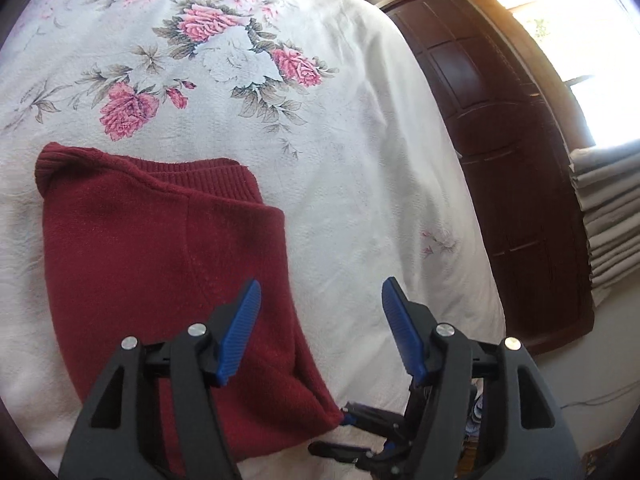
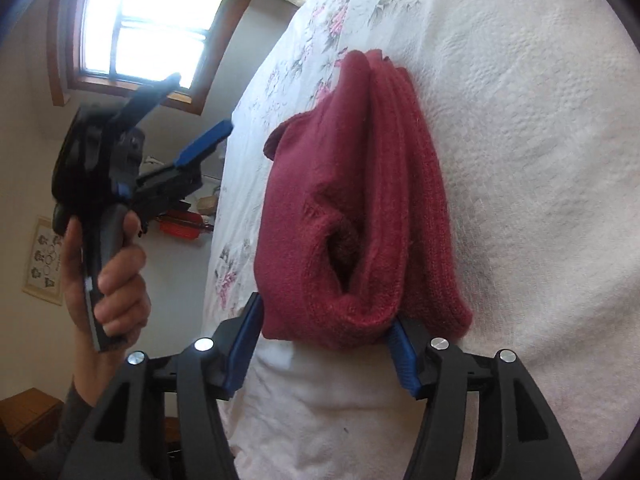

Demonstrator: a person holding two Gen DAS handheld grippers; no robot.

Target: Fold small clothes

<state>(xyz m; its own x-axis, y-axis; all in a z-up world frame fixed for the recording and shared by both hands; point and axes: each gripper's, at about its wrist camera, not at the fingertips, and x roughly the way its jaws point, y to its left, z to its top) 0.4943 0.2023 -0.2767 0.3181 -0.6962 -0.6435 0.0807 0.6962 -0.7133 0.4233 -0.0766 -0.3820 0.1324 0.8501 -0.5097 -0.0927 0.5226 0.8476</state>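
A dark red knitted sweater (image 1: 160, 264) lies folded into a compact bundle on the white floral bedspread (image 1: 340, 160). My left gripper (image 1: 320, 296) hangs open above the sweater's right edge, with nothing between its blue pads. In the right wrist view the sweater (image 2: 360, 200) shows stacked layers, and its near end sits between the fingers of my right gripper (image 2: 326, 316), which is open wide and straddles that end. A hand (image 2: 116, 276) holds the left gripper (image 2: 202, 102) off to the left, over the bed's edge. The right gripper (image 1: 332, 434) appears at the sweater's near corner.
The bed edge curves down on the right toward a dark wooden door (image 1: 500, 160) and folded grey blinds (image 1: 612, 216). A window (image 2: 156, 24) and a wall poster (image 2: 44, 260) lie beyond the bed's left side. A wooden cabinet (image 2: 36, 416) stands low at the left.
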